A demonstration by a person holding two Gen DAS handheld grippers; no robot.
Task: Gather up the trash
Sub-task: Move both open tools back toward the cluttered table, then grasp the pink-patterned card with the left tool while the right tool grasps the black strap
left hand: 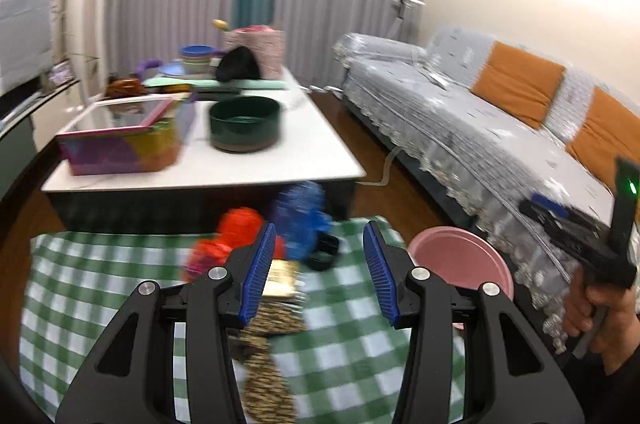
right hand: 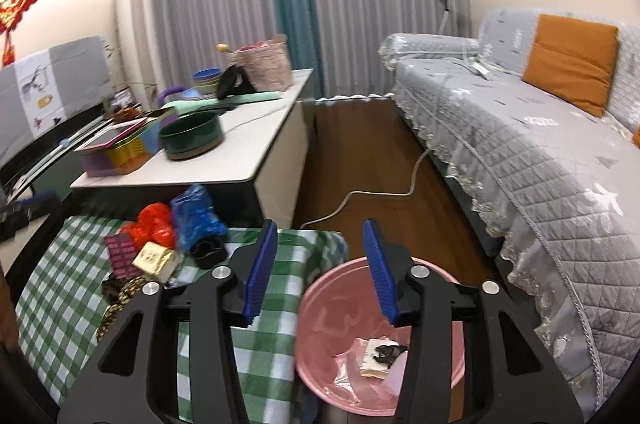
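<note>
Trash already lies in the pink basin (right hand: pixel 320 308): a few paper scraps (right hand: pixel 376 360). Left on the green checked cloth (right hand: pixel 68 288) are a red bag (right hand: pixel 154 224), a blue bag (right hand: pixel 196 212), a gold packet (right hand: pixel 154 258) and a black cup (right hand: pixel 208 250). Both the left tool (left hand: pixel 320 276) and the right tool (right hand: pixel 320 274) are released and grasp nothing, so collection looks barely begun.

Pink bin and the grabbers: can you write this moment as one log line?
left gripper: open, empty, over checked cloth | right gripper: open, empty, above pink bin | bin: some trash inside | cloth: trash left
</note>
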